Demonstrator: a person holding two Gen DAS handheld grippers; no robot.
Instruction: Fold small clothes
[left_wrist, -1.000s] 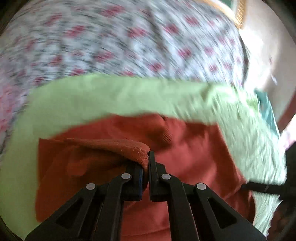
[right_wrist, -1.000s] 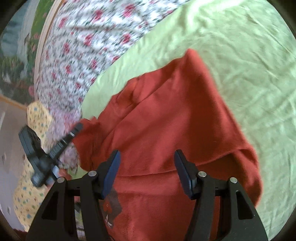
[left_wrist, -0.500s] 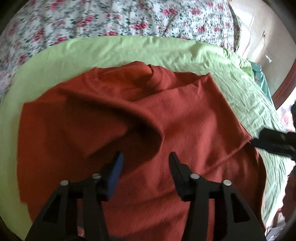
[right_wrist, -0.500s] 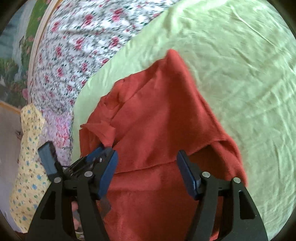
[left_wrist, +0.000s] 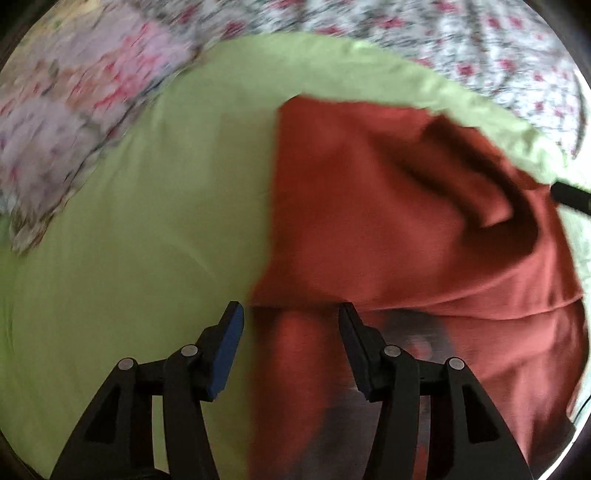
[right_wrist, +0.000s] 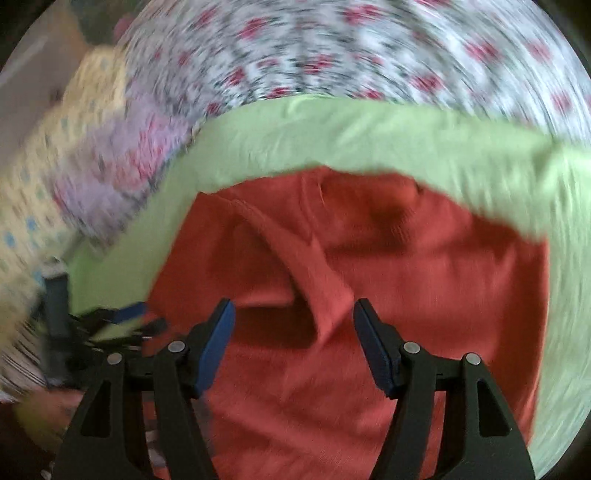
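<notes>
A rust-red small top (left_wrist: 388, 221) lies partly folded on a light green sheet (left_wrist: 129, 258). My left gripper (left_wrist: 291, 314) is open over the top's left edge, with nothing pinched between its pads. In the right wrist view the red top (right_wrist: 406, 295) fills the middle, with its neckline towards the far side. My right gripper (right_wrist: 293, 314) is open above a raised fold of the cloth and does not grip it. The left gripper (right_wrist: 110, 325) shows as a blur at the left. One black finger of the right gripper (left_wrist: 572, 195) pokes in at the far right.
A white bedspread with red flowers (right_wrist: 369, 48) lies beyond the green sheet (right_wrist: 332, 136). To the left is a lilac-pink patterned cloth (left_wrist: 55, 122), also (right_wrist: 122, 173), and a yellow dotted cloth (right_wrist: 44, 166). Bare green sheet lies left of the top.
My left gripper let go of the red fold, opened and swung left to the top's edge. My right gripper rolled and shifted, so the neckline now faces it.
</notes>
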